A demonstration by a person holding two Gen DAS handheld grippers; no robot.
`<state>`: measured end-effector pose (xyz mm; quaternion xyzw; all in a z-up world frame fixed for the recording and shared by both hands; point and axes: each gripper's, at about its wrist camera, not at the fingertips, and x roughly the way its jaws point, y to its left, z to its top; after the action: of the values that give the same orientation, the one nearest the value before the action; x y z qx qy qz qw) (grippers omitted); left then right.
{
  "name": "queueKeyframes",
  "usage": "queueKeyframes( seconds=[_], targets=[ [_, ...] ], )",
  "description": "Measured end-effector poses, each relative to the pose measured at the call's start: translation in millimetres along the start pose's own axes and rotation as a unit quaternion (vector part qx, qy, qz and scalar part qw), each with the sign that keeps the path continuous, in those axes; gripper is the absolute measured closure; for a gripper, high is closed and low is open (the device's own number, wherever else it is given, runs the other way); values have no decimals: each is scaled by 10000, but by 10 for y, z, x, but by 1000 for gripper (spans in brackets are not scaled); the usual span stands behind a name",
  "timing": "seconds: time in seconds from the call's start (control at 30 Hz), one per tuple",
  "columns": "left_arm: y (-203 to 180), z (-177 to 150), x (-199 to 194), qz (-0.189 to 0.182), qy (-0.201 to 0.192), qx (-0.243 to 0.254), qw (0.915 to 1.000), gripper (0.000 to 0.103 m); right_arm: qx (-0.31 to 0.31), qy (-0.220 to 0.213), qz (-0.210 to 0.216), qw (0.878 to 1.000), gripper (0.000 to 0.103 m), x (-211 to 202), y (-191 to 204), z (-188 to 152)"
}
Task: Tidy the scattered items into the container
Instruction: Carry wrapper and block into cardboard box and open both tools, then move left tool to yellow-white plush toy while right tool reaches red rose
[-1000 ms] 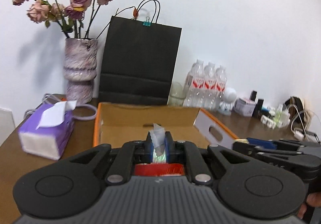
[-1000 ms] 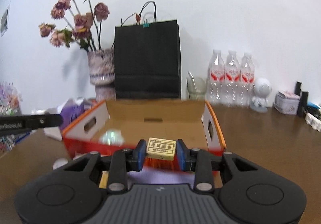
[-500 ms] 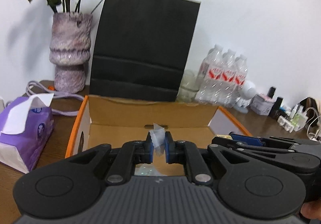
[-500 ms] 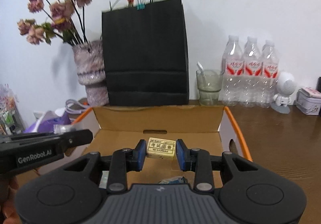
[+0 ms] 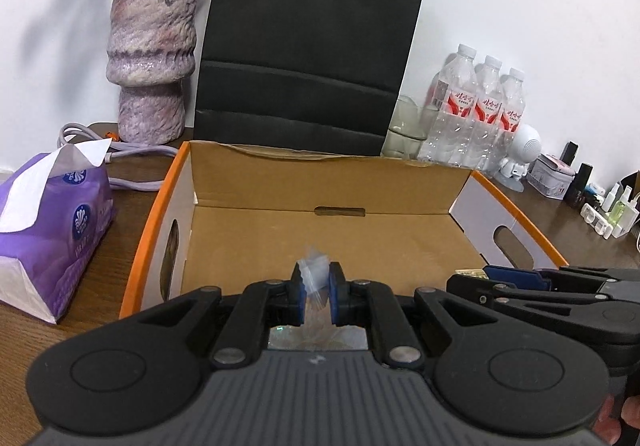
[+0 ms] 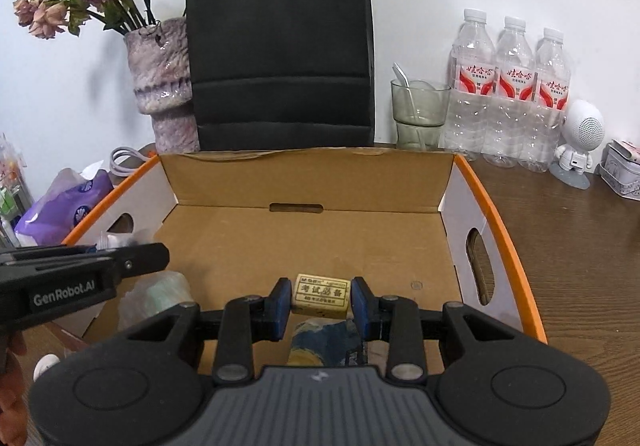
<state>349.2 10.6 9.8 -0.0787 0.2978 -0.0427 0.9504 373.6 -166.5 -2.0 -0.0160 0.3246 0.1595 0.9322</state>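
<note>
An open cardboard box with orange edges [image 5: 256,166] [image 6: 304,170] stands in front of both grippers. My left gripper [image 5: 316,296] is shut on a small clear plastic bag [image 5: 314,278] and holds it over the box's near left part. My right gripper [image 6: 320,304] is shut on a small yellow eraser with printed characters [image 6: 320,295] and holds it over the near right part of the box floor. Below it lies a blue and yellow item [image 6: 324,342]. A pale wrapped item [image 6: 160,296] lies in the box under the left gripper.
A black paper bag [image 6: 280,46] and a purple vase with dried roses [image 5: 150,58] stand behind the box. A purple tissue pack [image 5: 44,222] lies to the left. A glass with a spoon [image 6: 418,114], water bottles [image 6: 512,86], a white figurine [image 6: 578,142] stand at the right.
Both grippers have moved forward over the box with their items. The box rim has passed under them and the box floor fills more of each view.
</note>
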Motion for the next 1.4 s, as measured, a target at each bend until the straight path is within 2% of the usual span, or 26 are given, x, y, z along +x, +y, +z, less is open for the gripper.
queueKeyframes(
  seconds=[0.03,0.07,0.1,0.13,0.17,0.2,0.33,0.7,0.87,1.13,1.4],
  targets=[
    [-3,-1,-3,60,5,-12,10000,81,-2,17,-12,10000,71,6,-6,5],
    [-5,4,-8,124,3,-29,9999,56,-5,41,-34,10000,71,10,-9,9],
    [-7,12,-20,169,-27,-48,9998,41,-16,62,-54,10000,62,12,-14,14],
    [-8,18,-46,209,-102,-70,9997,21,-8,78,-68,9999,51,7,-22,22],
    [-12,30,-80,263,-186,-82,9994,6,0,78,-77,9999,23,-5,-29,30],
    [-19,44,-110,305,-257,-66,9992,0,-37,58,-144,9999,11,-21,-29,38],
    [-53,69,-169,346,-375,-22,9987,0,-74,14,-98,9999,0,-91,-51,78],
    [-115,88,-243,225,-425,-26,9988,0,-109,-50,-216,9997,0,-159,-57,111],
    [-129,107,-396,175,-581,-70,9981,0,-131,-108,-273,9995,0,-246,-57,113],
    [-59,61,-785,184,-843,-74,9962,0,-100,-317,-399,9987,0,-630,-205,3],
    [150,-173,-1294,379,-875,67,9954,0,-37,-466,-571,9973,0,-1177,-404,-355]
  ],
)
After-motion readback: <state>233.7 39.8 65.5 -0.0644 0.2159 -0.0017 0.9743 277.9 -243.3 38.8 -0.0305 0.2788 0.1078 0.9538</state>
